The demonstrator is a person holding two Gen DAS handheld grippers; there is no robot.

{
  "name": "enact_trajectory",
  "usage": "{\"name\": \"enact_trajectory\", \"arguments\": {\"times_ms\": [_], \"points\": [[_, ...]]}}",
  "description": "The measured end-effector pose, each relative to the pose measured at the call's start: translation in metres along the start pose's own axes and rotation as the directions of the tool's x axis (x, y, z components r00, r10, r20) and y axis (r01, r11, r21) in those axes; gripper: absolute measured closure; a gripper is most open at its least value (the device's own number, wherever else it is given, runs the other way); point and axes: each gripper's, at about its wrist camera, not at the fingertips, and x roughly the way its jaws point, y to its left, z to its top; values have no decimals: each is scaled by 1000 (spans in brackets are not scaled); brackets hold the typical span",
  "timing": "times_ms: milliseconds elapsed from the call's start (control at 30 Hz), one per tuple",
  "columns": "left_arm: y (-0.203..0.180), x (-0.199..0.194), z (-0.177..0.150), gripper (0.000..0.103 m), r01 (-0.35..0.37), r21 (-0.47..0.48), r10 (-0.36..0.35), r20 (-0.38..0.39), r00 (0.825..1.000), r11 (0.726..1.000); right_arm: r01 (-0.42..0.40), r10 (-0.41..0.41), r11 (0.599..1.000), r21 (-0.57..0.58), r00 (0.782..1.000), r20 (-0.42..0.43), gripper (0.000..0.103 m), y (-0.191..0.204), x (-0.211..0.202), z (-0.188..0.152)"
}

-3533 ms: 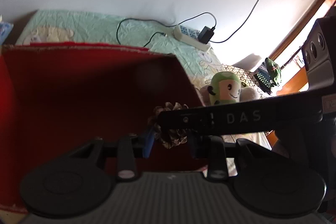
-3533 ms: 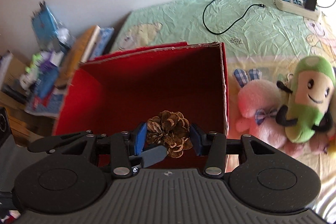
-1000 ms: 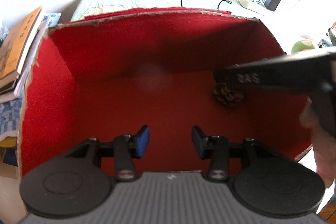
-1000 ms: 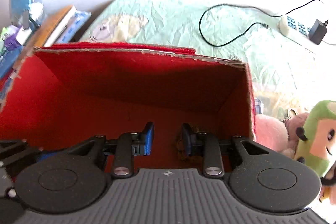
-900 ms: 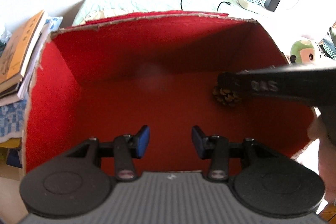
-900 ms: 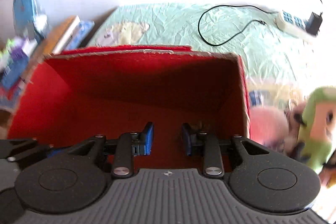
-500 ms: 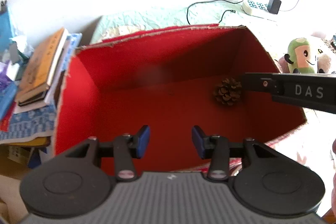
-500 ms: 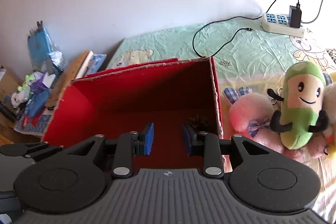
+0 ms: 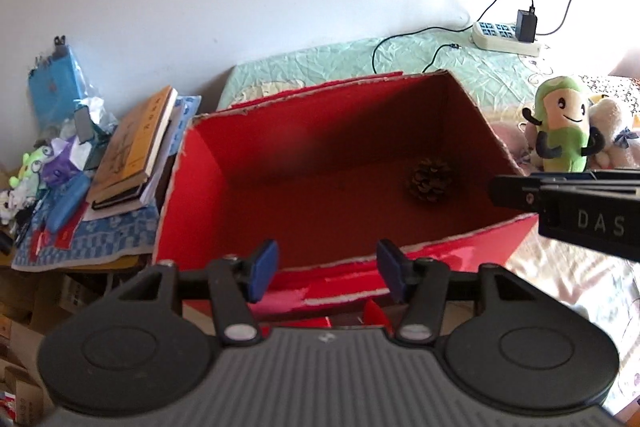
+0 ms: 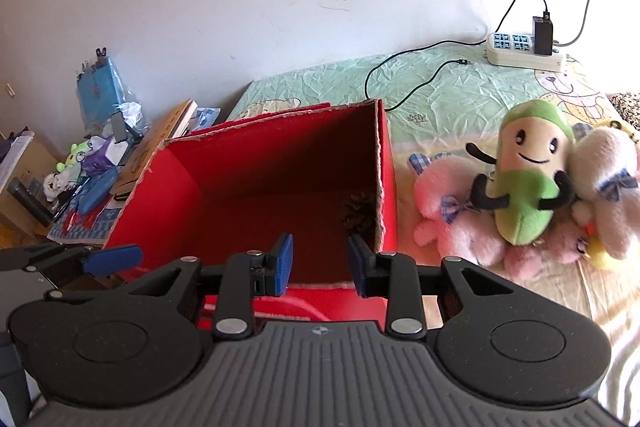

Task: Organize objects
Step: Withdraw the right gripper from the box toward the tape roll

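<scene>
Left tongs: black two-finger gripper with blue pads, jaws standing well apart, nothing between them. Held above the near rim of the box.

Right tongs: same make, jaws parted with a moderate gap, nothing held. Also over the near rim, toward the box's right wall. Its black arm lettered "DAS" crosses the right edge of the left wrist view.

Red open-topped cardboard box: red inside and out, ragged pale cut edges, standing ahead of both tongs on the bed.

Brown pine cone: lies on the box floor, ahead and right of the left tongs, near the right wall; in the right wrist view it sits just ahead of the right finger, partly hidden by the wall's edge. Touched by neither tongs.

Green and cream smiling plush toy with black arms: upright outside the box, right of both tongs, leaning on pink and white plush toys.

Pale green crinkled bedsheet with bear print: beyond and right of the box.

White power strip with black charger plugged in: far right, by the wall, black cable trailing over the sheet.

Stack of books, yellow-brown cover on top: left of the box, amid blue packets and small toys.
</scene>
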Motion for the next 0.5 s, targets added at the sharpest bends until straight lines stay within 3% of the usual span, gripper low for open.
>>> {"name": "enact_trajectory", "arguments": {"times_ms": [500], "points": [[-31, -17, -34, 44, -61, -27, 60, -64, 996, 998, -43, 42, 999, -15, 998, -49, 71, -10, -24, -40]]}}
